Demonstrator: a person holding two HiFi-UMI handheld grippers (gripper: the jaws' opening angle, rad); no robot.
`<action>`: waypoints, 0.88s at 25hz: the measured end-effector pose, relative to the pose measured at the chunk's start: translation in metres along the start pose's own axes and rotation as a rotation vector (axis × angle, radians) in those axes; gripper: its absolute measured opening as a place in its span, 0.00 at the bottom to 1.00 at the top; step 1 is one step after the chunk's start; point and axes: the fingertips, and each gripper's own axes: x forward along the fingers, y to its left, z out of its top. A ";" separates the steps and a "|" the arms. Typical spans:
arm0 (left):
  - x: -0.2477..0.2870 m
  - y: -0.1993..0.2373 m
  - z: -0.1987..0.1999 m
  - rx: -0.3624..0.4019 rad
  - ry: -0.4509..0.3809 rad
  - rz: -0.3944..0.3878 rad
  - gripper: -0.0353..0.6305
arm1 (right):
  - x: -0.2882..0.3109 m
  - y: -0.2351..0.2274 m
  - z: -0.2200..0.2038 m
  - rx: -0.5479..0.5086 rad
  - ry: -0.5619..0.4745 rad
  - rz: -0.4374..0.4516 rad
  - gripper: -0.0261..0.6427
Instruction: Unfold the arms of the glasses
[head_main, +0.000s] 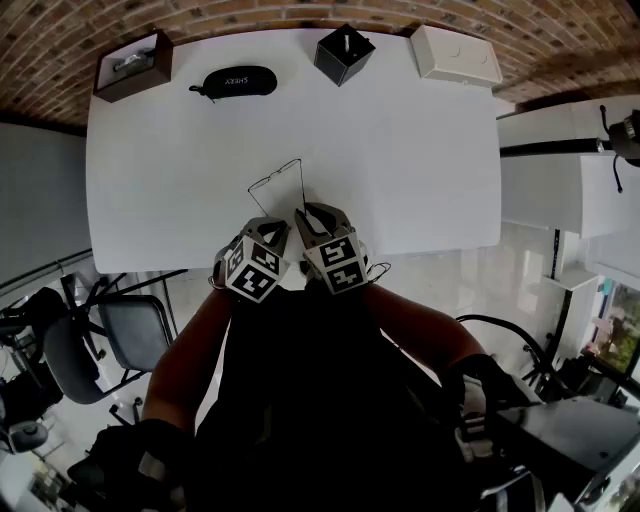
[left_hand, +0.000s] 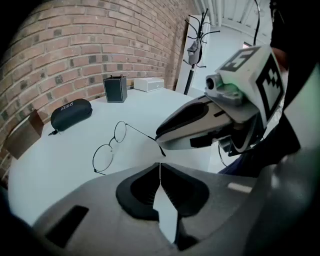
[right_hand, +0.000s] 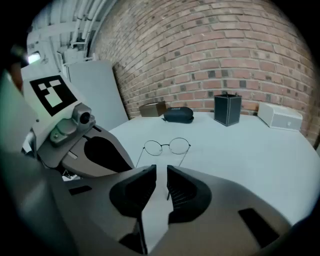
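Thin round wire-framed glasses (head_main: 275, 176) lie on the white table (head_main: 420, 170) with both arms spread open towards me. In the left gripper view the glasses (left_hand: 113, 144) rest to the left of the jaws. In the right gripper view the glasses (right_hand: 166, 145) sit just beyond the jaws, and one arm's tip runs down to the narrow gap. My right gripper (right_hand: 159, 172) is open by a small gap and its pads press on nothing. My left gripper (left_hand: 160, 167) is shut and empty. The left gripper (head_main: 268, 228) and the right gripper (head_main: 312, 216) hover side by side near the table's front edge.
Along the table's far edge are a brown box (head_main: 133, 65), a black glasses case (head_main: 235, 80), a black square holder (head_main: 344, 52) and a white box (head_main: 455, 55). A chair (head_main: 130, 330) stands at the front left. A brick wall rises behind the table.
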 end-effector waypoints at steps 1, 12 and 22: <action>0.002 -0.002 0.001 -0.014 -0.001 0.001 0.07 | 0.001 0.004 0.002 -0.019 -0.004 0.020 0.13; 0.009 0.013 -0.020 -0.080 0.063 0.081 0.07 | 0.022 -0.002 -0.028 0.026 0.124 0.052 0.12; 0.001 0.039 -0.037 -0.070 0.098 0.140 0.07 | 0.020 0.006 -0.029 0.072 0.116 0.093 0.12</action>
